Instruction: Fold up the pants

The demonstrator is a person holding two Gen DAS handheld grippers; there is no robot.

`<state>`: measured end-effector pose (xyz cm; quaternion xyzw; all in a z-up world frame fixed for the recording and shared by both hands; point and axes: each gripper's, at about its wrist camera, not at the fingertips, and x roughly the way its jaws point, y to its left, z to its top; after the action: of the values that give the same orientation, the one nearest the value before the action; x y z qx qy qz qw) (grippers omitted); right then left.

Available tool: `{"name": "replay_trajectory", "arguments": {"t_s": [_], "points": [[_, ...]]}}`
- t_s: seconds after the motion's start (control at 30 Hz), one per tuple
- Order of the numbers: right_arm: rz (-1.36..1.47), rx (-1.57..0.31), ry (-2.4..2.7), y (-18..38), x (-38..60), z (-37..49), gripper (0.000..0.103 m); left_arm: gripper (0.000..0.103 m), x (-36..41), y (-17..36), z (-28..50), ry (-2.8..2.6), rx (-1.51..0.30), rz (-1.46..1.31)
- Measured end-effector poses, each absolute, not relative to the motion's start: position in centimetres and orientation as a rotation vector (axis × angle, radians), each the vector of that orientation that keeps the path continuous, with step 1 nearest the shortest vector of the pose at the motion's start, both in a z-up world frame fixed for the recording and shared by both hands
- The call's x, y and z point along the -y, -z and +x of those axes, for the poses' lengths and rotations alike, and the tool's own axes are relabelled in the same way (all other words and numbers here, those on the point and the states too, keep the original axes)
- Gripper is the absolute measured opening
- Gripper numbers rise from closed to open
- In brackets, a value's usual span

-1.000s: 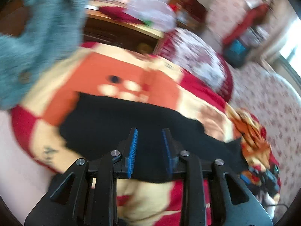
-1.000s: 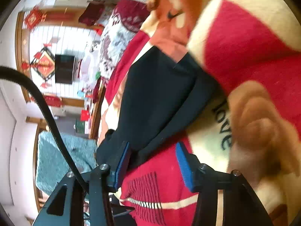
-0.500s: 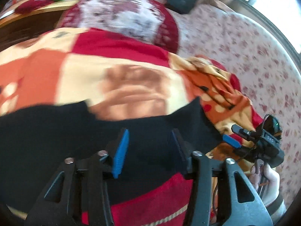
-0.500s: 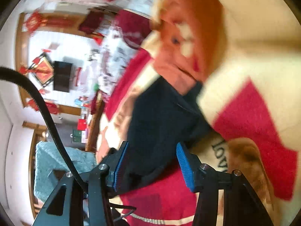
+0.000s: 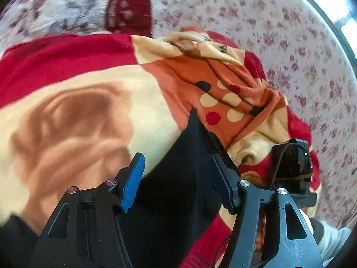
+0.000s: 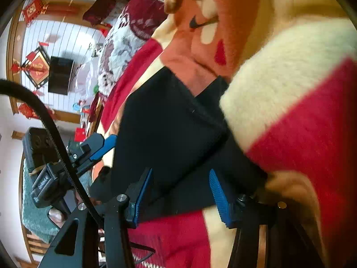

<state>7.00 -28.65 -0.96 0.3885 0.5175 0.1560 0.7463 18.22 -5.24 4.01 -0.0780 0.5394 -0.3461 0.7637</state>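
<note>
Pants [image 5: 185,178]: lying dark and partly doubled over on the blanket [image 5: 73,120], reaching ahead between both claws.
Left claw [image 5: 178,181]: jaws opening, hanging over the cloth, pads gripping nothing.
Right claw [image 6: 181,195]: jaws standing apart above a layered edge, clamping nothing.
Progress: one fold seemingly lying in place; further folding and squaring likely remaining.
</note>
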Motion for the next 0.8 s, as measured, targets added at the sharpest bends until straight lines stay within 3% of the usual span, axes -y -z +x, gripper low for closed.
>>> {"name": "replay_trajectory", "arguments": {"t_s": [0.23,0.3,0.37,0.4,0.5,0.8], "points": [[0.839,-1.016,-0.373,1.6,28.9,7.1,0.050,0.061,10.0,-1.4,20.5,0.775,-1.243,-0.111],[0.815,-0.991,-0.386,1.7,28.9,7.1,0.037,0.060,11.1,-1.2,20.4,0.762,-1.218,-0.064],[0.814,-0.972,-0.391,1.9,29.0,7.4,0.026,0.041,11.8,-1.0,20.1,0.756,-1.205,-0.035],[0.825,-0.956,-0.402,1.9,29.2,7.5,0.018,0.037,12.1,-0.9,20.0,0.763,-1.217,-0.023],[0.843,-0.935,-0.435,1.6,29.2,7.8,0.008,0.028,12.4,-1.5,19.5,0.755,-1.204,-0.004],[0.699,-0.875,-0.436,-4.3,30.0,4.9,0.007,0.026,14.4,-5.7,17.3,0.802,-1.063,0.012]]}}
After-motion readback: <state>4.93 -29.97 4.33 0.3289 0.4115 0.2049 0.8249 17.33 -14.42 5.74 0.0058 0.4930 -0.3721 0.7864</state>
